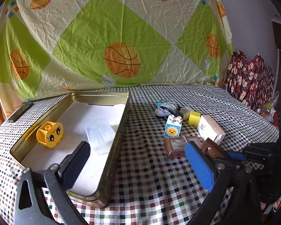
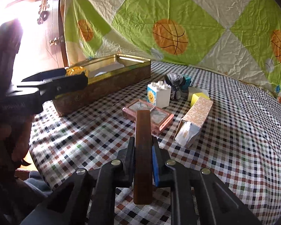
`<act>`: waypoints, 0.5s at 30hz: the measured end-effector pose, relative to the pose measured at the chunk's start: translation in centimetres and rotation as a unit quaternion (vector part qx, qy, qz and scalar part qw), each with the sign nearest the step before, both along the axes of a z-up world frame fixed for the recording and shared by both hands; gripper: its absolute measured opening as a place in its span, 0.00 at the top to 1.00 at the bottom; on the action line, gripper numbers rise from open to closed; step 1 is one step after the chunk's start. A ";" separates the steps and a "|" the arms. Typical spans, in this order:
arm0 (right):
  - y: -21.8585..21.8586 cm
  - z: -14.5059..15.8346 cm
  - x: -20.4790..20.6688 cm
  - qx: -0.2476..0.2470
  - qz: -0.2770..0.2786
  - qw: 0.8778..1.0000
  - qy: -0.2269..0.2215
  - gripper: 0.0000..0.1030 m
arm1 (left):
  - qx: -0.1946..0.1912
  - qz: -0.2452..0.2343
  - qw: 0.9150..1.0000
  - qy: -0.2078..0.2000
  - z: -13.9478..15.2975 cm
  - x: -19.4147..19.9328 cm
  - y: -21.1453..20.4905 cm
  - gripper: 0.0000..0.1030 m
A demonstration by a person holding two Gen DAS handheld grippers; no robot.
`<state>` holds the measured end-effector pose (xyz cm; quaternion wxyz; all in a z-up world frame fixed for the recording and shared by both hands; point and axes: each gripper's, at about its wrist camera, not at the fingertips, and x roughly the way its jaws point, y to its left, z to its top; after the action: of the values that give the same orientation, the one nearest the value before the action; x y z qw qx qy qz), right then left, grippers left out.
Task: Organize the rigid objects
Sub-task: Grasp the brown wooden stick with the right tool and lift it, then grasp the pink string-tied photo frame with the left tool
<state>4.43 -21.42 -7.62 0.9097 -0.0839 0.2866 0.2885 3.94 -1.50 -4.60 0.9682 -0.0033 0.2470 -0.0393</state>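
Right gripper (image 2: 143,161) fingers clamped on a brown flat bar (image 2: 142,150). Left gripper (image 1: 138,170) fingers spread wide, empty, straddling the gold tin (image 1: 114,146) rim.

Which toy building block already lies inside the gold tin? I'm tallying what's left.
The yellow rounded block with cartoon eyes, alone inside the gold tin. The white sun-picture block and plain yellow block stand outside on the checked cloth.

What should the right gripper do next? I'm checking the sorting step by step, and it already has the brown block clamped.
Probably lift the brown block straight up. The right gripper is shut on it, and it stands just before the pink box. Then carry it left to the open tin, where the yellow toy already lies.
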 end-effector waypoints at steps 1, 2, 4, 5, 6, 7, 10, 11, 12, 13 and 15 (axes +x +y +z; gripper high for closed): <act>-0.2 0.4 -0.1 0.007 -0.010 1.000 -0.011 0.84 | 0.000 -0.004 1.000 0.003 0.0 0.2 -0.3 0.00; -0.4 0.9 -0.3 0.013 -0.020 0.999 -0.023 0.84 | 0.000 -0.009 1.000 0.007 -0.1 0.4 -0.6 0.00; -0.7 1.6 -0.4 0.024 -0.043 0.998 -0.044 0.84 | 0.000 -0.016 1.000 0.015 -0.1 0.9 -1.3 0.00; -0.8 2.0 -0.4 0.026 -0.058 0.997 -0.053 0.84 | 0.000 -0.020 1.000 0.019 -0.2 1.2 -1.7 0.00; -0.8 2.2 -0.2 0.025 -0.075 0.995 -0.062 0.84 | -0.001 -0.025 0.999 0.023 -0.2 1.5 -2.1 0.00; -0.8 2.4 -0.1 0.023 -0.092 0.993 -0.069 0.84 | -0.001 -0.029 0.999 0.026 -0.3 1.7 -2.5 0.00; -1.5 2.6 0.9 0.028 -0.135 0.988 -0.072 0.84 | 0.009 -0.042 0.998 0.042 -0.5 2.7 -4.0 0.00; -1.8 2.6 1.3 0.031 -0.146 0.986 -0.071 0.84 | 0.012 -0.047 0.998 0.049 -0.6 3.1 -4.5 0.00; -2.0 2.7 1.7 0.032 -0.156 0.985 -0.070 0.84 | 0.014 -0.051 0.997 0.055 -0.8 3.5 -4.9 0.00; -2.2 2.7 2.0 0.034 -0.164 0.983 -0.069 0.84 | 0.015 -0.053 0.997 0.059 -0.9 3.8 -5.4 0.00; -2.6 2.8 2.5 0.035 -0.178 0.981 -0.071 0.84 | 0.020 -0.059 0.995 0.076 -1.2 4.7 -6.2 0.00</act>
<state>6.90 -24.01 -4.86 0.9670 -0.0202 0.2214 0.1246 8.61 -7.70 -5.84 0.9426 0.0280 0.3201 -0.0908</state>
